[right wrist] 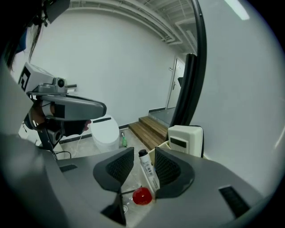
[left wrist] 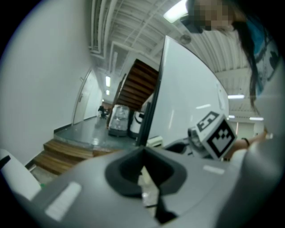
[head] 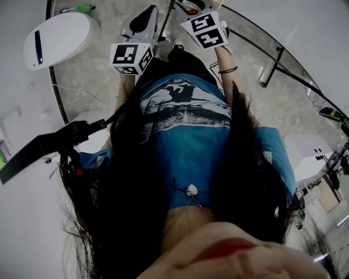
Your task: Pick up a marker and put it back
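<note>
A white marker with a black cap and a printed label stands between the jaws of my right gripper. It leans against the right pad, and the left pad stays clear of it, so the jaws are open. A round red piece sits at the marker's near end. In the head view the right gripper is held out in front of the person, with a red spot at its jaws. My left gripper has its pads meeting at the tips with nothing between them; in the head view it is beside the right one.
A white rounded appliance stands on the stone floor with a green bottle by it. A curved glass panel with a dark rail runs at the right. Wooden steps and a white box lie ahead of the right gripper.
</note>
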The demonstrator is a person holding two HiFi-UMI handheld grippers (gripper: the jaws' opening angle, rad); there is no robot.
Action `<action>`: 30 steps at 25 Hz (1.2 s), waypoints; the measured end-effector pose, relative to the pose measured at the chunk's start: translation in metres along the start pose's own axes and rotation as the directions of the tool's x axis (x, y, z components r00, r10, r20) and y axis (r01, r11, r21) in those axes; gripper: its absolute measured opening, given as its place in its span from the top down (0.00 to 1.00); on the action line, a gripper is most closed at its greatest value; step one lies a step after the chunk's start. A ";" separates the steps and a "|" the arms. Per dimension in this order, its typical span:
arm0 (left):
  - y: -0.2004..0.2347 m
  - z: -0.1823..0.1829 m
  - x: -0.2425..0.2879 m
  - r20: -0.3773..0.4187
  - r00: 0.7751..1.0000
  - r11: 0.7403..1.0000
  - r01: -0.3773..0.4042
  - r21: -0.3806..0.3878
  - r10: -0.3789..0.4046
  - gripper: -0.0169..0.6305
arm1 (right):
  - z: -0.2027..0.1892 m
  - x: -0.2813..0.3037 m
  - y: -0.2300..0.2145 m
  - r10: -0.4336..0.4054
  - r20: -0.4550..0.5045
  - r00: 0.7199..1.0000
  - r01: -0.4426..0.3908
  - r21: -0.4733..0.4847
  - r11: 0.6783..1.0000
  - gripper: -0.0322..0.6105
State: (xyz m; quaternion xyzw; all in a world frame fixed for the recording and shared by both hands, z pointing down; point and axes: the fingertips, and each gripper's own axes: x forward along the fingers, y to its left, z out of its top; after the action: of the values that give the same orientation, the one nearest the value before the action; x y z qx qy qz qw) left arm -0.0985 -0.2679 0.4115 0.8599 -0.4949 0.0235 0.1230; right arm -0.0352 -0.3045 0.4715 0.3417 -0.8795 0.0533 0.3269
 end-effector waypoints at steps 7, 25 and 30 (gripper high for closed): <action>-0.001 0.002 0.003 0.000 1.000 1.000 -0.006 -0.008 0.006 0.97 | -0.004 0.003 -0.004 -0.054 -0.057 0.997 0.050 -0.056 0.997 0.76; -0.006 -0.001 0.004 0.006 1.000 1.000 0.030 0.003 -0.030 0.97 | 0.025 -0.046 -0.031 -0.151 0.137 0.979 0.131 0.149 0.980 0.84; -0.009 0.000 0.006 0.008 0.998 0.998 0.055 0.013 -0.055 0.97 | 0.041 -0.080 -0.047 -0.222 0.219 0.950 0.178 0.203 0.963 0.84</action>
State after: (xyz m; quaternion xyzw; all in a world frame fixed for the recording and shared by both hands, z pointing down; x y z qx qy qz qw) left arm -0.0872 -0.2688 0.4105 0.8741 -0.4713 0.0196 0.1161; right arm 0.0164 -0.3079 0.3847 0.4614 -0.8647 0.0576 0.1898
